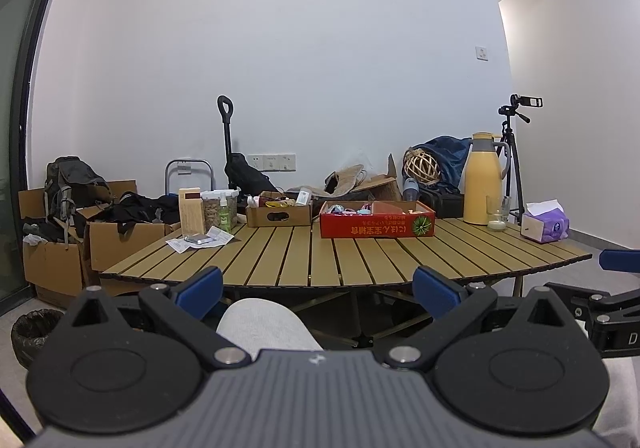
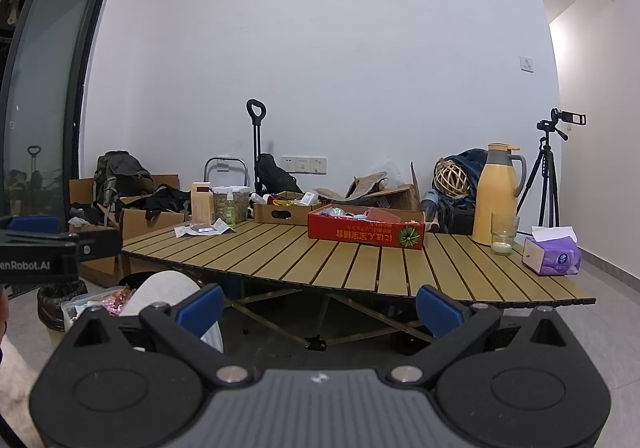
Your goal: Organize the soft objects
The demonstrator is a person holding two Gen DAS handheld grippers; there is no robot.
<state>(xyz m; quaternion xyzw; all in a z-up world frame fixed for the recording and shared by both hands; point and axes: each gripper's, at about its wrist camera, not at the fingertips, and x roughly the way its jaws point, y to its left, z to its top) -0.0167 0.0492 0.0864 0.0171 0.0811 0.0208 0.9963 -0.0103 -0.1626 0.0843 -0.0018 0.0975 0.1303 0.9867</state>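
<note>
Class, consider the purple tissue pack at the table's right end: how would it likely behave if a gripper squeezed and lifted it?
The tissue pack looks soft-wrapped, so it would probably dent under the fingers. It seems light. The loose tissue sticking out the top could tear or pull free.

Slatted wooden table, low, folding frame underneath. On it, far side: red carton near centre; brown cardboard tray just left of it. Left end: wooden box, clear jar, green spray bottle, loose papers. Right end: yellow thermos jug, glass, purple tissue pack. Near half bare
</note>
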